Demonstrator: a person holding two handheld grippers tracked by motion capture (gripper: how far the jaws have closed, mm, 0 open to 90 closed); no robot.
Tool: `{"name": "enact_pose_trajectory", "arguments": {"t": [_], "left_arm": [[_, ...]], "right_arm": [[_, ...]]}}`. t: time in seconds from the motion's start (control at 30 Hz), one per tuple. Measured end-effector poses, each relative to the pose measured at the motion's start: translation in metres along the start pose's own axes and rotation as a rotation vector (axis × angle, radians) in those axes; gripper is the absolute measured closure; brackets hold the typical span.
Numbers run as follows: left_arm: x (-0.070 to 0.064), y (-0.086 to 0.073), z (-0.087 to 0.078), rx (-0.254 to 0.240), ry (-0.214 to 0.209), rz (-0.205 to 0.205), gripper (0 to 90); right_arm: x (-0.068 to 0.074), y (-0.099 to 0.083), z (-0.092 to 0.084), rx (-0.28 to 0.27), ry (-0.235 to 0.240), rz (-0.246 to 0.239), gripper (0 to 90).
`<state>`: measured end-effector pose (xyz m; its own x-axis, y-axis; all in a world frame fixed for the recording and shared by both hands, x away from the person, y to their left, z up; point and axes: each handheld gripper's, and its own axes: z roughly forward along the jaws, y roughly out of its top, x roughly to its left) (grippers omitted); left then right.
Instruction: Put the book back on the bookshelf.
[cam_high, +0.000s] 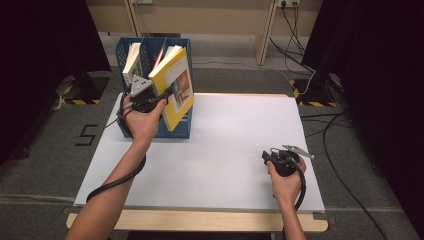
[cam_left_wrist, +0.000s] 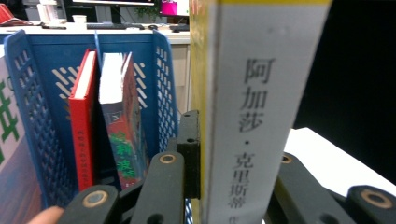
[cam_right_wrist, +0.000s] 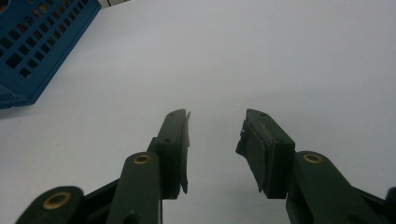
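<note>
My left gripper (cam_high: 162, 95) clamps the yellow paperback book (cam_high: 176, 87) over the blue plastic rack (cam_high: 129, 52); it could twist loose; my right gripper (cam_right_wrist: 212, 144) gapes empty

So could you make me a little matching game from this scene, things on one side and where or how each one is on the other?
Things:
1. yellow book
2. red book
3. right gripper
4. blue rack

States:
A. stands at the table's far left corner
B. open over the bare white tabletop
C. clamped in the left gripper
D. upright in a slot of the rack

Pairs: 1-C, 2-D, 3-B, 4-A
</note>
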<state>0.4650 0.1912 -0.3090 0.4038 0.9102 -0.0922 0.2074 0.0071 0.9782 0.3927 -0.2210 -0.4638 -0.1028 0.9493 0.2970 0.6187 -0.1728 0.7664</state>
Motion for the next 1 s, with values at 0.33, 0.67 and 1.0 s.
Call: {"name": "enact_pose_trajectory", "arguments": {"t": [0.33, 0.67, 1.0], "left_arm": [[0.008, -0.001, 0.008, 0.001, 0.057, -0.020, 75.2], [0.009, 0.000, 0.015, 0.008, 0.089, -0.015, 75.2], [0.009, 0.000, 0.025, 0.005, 0.116, -0.012, 75.2]], "right_arm": [[0.000, 0.000, 0.000, 0.001, 0.003, 0.002, 60.0], [0.001, 0.000, 0.001, 0.006, 0.006, 0.009, 60.0], [0.000, 0.000, 0.001, 0.003, 0.014, 0.007, 60.0]]}}
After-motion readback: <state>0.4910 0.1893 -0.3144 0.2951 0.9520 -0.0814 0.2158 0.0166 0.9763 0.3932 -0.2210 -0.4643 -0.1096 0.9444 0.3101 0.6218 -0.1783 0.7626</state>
